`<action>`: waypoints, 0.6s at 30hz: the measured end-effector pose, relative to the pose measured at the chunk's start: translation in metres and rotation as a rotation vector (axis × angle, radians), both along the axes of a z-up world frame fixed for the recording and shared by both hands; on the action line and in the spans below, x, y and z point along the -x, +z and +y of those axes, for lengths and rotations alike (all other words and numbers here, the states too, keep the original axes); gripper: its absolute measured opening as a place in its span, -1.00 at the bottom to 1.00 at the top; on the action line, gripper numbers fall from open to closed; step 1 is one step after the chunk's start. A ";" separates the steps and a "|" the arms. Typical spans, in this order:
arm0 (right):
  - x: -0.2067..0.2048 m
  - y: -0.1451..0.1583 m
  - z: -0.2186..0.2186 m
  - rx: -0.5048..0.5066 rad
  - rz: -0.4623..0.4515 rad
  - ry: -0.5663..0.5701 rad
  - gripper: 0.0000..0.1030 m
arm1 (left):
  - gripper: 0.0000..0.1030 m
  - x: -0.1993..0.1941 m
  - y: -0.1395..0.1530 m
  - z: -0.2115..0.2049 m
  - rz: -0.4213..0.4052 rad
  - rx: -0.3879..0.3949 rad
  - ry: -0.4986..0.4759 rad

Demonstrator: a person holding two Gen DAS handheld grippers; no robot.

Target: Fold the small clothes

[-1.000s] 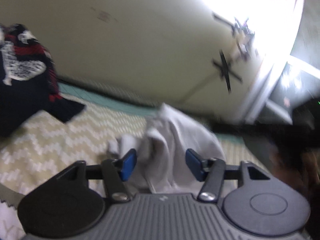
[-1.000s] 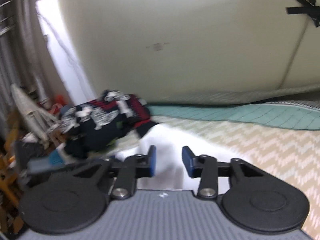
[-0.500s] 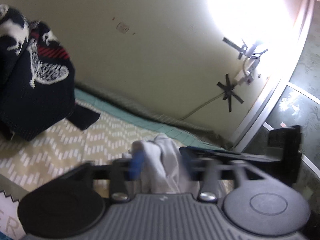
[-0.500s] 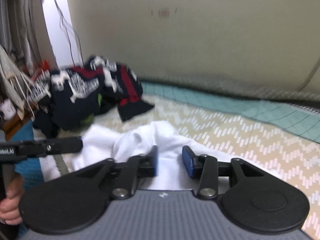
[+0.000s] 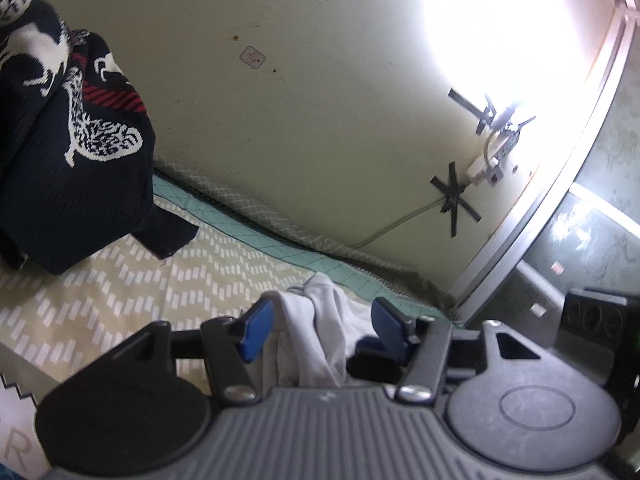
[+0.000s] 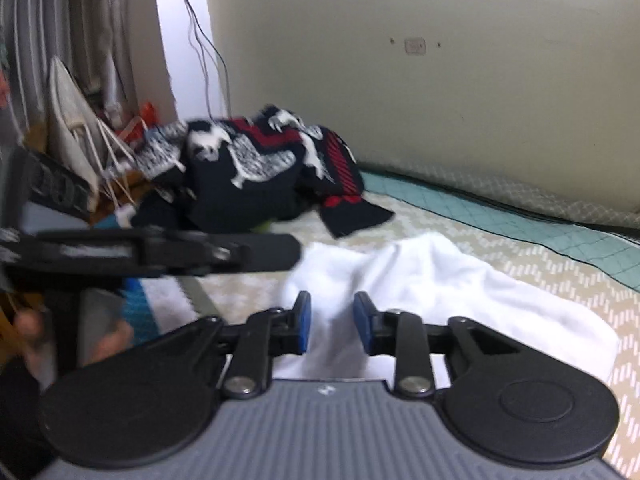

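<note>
Taking the white garment (image 6: 432, 280) as the landmark: it lies rumpled on the chevron-patterned bedspread (image 5: 120, 292), its nearest edge running under both tools.

Far to its left, in the right wrist view, a cluttered corner (image 6: 80, 128) with hanging cables and pale leaning things stands against the wall. Nearer the garment on that side sits a heap of dark knitwear (image 6: 256, 168) with white animal figures and red stripes, close to the white cloth; whether the two touch is unclear.

The left gripper (image 5: 318, 328) meets the garment at its left end. Its blue-padded jaws stand well apart, with a raised fold of white cloth (image 5: 316, 332) between them. The pads do not press it. From the right wrist view this tool shows as a blurred black bar (image 6: 160, 252) reaching the garment's left edge.

The right gripper (image 6: 332, 322) sits over the garment's near edge. Its jaws stand a moderate gap apart, white fabric showing between them; neither pad visibly pinches it.

Behind the garment run a teal quilted strip (image 6: 520, 224) and the pale wall (image 6: 440, 100).
</note>
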State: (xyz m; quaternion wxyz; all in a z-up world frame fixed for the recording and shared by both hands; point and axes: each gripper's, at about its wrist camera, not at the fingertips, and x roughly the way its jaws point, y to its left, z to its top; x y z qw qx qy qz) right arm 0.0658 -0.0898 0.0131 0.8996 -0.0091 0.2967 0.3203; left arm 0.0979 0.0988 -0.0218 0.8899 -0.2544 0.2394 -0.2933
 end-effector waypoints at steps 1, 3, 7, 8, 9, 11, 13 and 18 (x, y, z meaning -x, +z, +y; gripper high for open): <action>0.003 0.002 -0.001 -0.007 0.002 0.002 -0.40 | 0.05 -0.001 0.000 0.001 0.004 0.017 -0.006; 0.009 -0.001 0.001 0.002 0.017 0.007 -0.31 | -0.11 -0.003 -0.002 0.001 0.019 0.033 -0.023; 0.005 -0.028 0.017 0.053 0.108 0.024 -1.00 | -0.54 -0.008 -0.007 -0.009 0.048 -0.009 -0.053; 0.003 -0.033 0.020 0.061 0.121 0.013 -1.00 | -0.56 -0.009 -0.008 -0.011 0.060 -0.019 -0.058; 0.005 -0.034 0.021 0.051 0.116 0.007 -1.00 | -0.57 -0.011 -0.010 -0.012 0.075 -0.025 -0.058; 0.013 -0.023 0.021 0.024 0.075 0.017 -1.00 | -0.57 -0.013 -0.013 -0.009 0.100 -0.010 -0.055; 0.023 -0.010 0.018 -0.009 0.031 0.040 -1.00 | -0.56 -0.014 -0.014 -0.001 0.109 0.055 -0.062; 0.038 0.008 0.023 -0.039 -0.002 0.083 -1.00 | -0.19 -0.016 -0.016 0.009 0.121 0.154 -0.080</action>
